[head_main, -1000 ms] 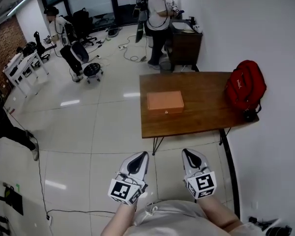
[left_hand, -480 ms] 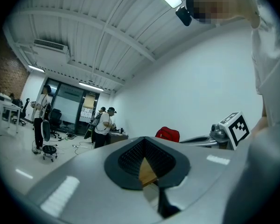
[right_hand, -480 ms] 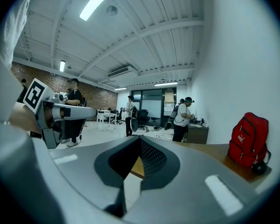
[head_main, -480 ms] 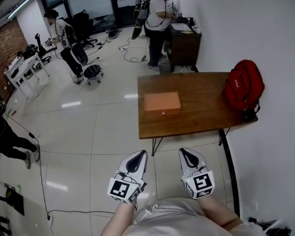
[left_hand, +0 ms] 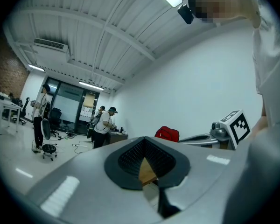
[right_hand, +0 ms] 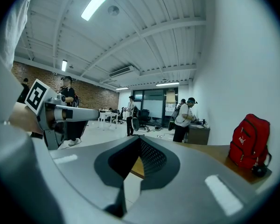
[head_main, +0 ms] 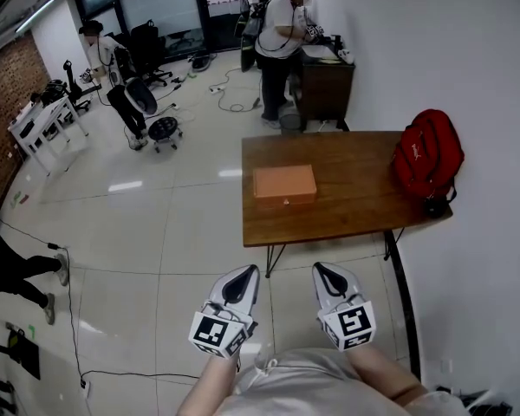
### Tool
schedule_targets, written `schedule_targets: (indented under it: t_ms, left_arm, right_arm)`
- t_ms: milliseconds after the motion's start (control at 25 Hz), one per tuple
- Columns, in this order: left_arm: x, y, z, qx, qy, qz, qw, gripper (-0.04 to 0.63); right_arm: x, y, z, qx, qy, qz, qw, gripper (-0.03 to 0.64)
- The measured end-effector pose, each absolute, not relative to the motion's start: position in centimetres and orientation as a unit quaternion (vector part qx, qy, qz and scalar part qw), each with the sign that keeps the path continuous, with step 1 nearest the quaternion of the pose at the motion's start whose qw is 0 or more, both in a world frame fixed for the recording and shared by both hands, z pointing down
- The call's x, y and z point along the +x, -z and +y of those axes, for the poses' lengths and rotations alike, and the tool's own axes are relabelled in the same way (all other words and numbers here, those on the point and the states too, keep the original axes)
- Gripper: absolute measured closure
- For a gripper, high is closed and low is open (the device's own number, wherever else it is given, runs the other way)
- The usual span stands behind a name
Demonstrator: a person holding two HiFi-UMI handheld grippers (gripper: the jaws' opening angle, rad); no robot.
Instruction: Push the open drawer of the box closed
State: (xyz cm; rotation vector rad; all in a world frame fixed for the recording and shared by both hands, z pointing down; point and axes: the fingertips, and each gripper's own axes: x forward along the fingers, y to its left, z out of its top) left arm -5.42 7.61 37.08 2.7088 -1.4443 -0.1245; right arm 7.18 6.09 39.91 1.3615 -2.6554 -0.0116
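Observation:
An orange box (head_main: pixel 283 183) lies on the brown wooden table (head_main: pixel 347 206), toward its left end, with a small knob on its near face. From this distance I cannot tell how far its drawer stands out. Both grippers are held low near my body, well short of the table. The left gripper (head_main: pixel 245 274) and the right gripper (head_main: pixel 319 270) are side by side, jaws together, nothing in them. A sliver of the table shows past the shut tips of the left gripper (left_hand: pixel 147 161) and of the right gripper (right_hand: pixel 137 161).
A red backpack (head_main: pixel 428 152) sits at the table's right end against the white wall. Beyond the table a person (head_main: pixel 281 33) stands at a dark desk (head_main: pixel 323 78). Cables (head_main: pixel 234 94), a stool (head_main: pixel 164 126) and other people are on the tiled floor to the left.
The table and box have drifted slightly left in the head view. Both grippers stay low and shut, the right one edging left. A person at the left edge has moved further out of view.

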Motion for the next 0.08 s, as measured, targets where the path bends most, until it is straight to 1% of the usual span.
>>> schedule_targets:
  t_ms: [80]
  left_arm:
    - [-5.3, -37.1, 7.79, 0.881, 0.041, -0.47, 0.035, 0.589]
  right_arm:
    - [7.33, -40.01, 6.15, 0.455, 0.002, -0.887, 0.081, 0.612]
